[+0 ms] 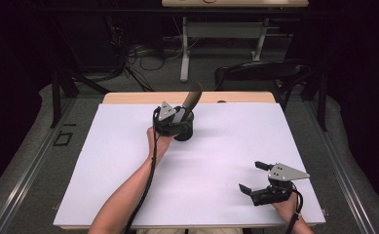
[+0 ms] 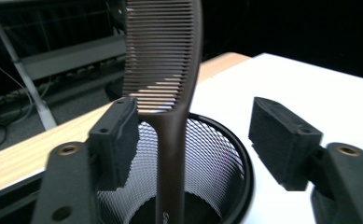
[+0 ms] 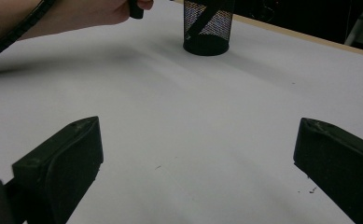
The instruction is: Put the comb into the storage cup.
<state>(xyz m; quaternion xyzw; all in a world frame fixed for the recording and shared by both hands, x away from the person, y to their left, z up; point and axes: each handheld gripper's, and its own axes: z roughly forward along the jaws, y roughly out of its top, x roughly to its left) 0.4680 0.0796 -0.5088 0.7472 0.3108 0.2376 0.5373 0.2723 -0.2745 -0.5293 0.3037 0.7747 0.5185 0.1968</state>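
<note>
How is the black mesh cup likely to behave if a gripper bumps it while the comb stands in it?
The mesh cup looks thin-walled and see-through, so probably light and easy to slide on the smooth white table. The brown comb stands tall above its rim and leans, so a knock near the top might tip the cup. Its solid round base should give some steadiness.

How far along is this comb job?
Looks nearly done: the brown plastic comb stands handle-down in the black wire-mesh cup. The left tongs are open around its handle, not pressing. The right tongs rest open, apart. Left: probably just drawing the left tongs away.
</note>
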